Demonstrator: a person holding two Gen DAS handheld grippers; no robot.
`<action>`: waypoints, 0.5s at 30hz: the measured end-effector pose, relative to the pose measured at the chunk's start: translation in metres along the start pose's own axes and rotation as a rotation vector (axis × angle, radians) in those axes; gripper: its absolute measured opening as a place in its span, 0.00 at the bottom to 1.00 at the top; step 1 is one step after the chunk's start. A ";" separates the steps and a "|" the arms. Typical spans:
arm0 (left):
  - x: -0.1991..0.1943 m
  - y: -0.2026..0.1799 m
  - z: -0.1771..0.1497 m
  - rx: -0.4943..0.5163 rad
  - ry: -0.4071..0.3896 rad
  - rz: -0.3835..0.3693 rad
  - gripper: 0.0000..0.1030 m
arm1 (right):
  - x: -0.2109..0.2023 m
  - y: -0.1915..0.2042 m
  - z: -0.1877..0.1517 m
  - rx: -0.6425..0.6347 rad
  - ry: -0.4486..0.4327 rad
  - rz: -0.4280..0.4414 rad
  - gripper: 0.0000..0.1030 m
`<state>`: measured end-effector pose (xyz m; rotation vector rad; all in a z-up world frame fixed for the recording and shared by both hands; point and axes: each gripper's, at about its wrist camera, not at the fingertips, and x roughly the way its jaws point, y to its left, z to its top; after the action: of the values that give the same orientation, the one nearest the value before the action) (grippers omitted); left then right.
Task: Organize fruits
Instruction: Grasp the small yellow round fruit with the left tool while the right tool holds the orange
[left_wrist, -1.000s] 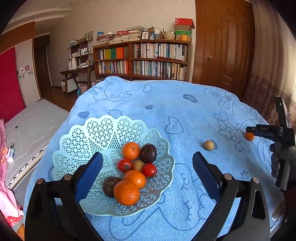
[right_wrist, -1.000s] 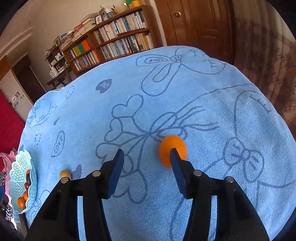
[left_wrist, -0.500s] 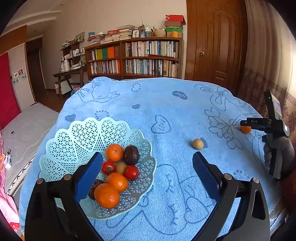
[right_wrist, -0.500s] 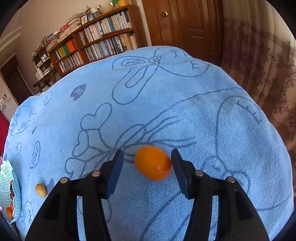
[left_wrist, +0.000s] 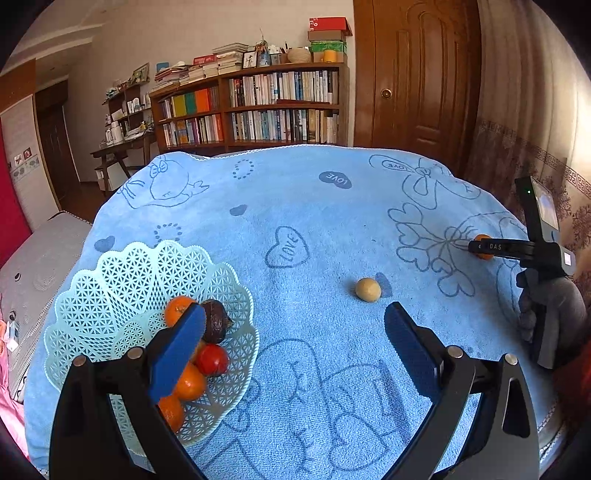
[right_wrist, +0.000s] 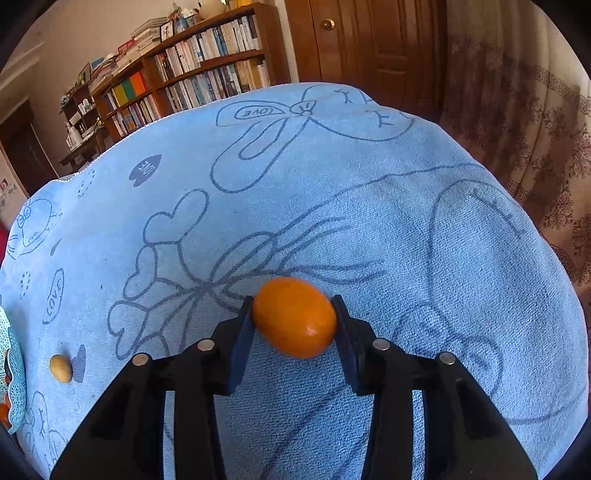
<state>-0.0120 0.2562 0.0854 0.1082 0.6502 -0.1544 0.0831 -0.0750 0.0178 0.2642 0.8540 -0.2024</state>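
The right gripper (right_wrist: 294, 319) has closed on the small orange fruit (right_wrist: 294, 317) — both blue pads now press its sides, low in the centre of the right wrist view. Half a second earlier the fruit sat loose between pads that stood clear of it, and a second ago it lay beyond the right-hand pad, so the gripper has been lined up around the fruit and then shut on it. Whether the fruit has left the blue blanket (right_wrist: 369, 184) cannot be told; it looks to be touching or just above the cloth. For the task this likely means the grasp is made and the carry to the basket comes next.

In the left wrist view the left gripper (left_wrist: 295, 354) hangs wide open and empty at the bottom of the frame, its left pad overlapping the pale green lattice basket (left_wrist: 110, 288) at lower left, which already holds oranges, a red fruit and a dark brown one. Across the earlier frames the basket has slid toward the lower left of this view, so the left gripper has swung to the right. The small tan fruit (left_wrist: 368, 290) lies alone on the blanket right of centre — it has not moved, and is probably the last piece to collect.
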 end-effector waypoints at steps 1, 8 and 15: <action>0.004 -0.005 0.001 0.009 0.006 -0.001 0.96 | -0.001 -0.001 0.000 0.003 0.000 0.007 0.40; 0.040 -0.039 0.005 0.086 0.062 -0.012 0.96 | -0.010 0.000 -0.005 0.009 -0.008 0.052 0.40; 0.075 -0.057 0.011 0.120 0.118 -0.031 0.86 | -0.020 0.010 -0.012 -0.025 -0.026 0.077 0.40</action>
<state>0.0433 0.1899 0.0450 0.2242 0.7605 -0.2178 0.0648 -0.0601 0.0271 0.2700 0.8186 -0.1227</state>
